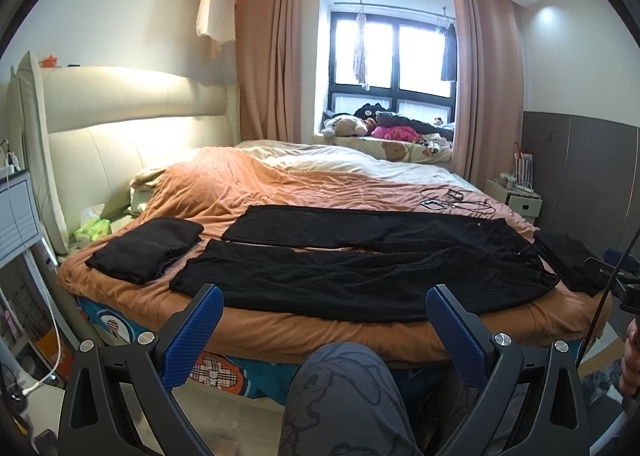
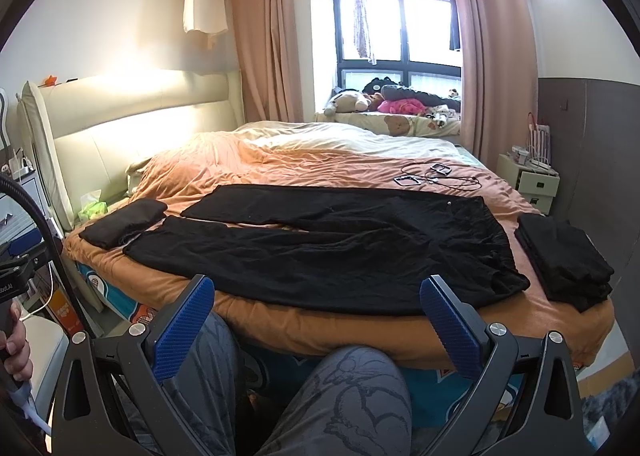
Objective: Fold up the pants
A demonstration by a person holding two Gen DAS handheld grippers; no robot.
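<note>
Black pants lie spread flat on the orange bedspread, waist to the right, both legs stretching left; they also show in the right wrist view. My left gripper is open and empty, held back off the bed's near edge, in front of the near leg. My right gripper is open and empty, also short of the bed, facing the near leg and the hip area. Neither touches the pants.
A folded black garment lies left of the leg ends, and a folded black stack right of the waist. Cables and small frames lie farther back. My knees press the bed edge. A nightstand stands at the right.
</note>
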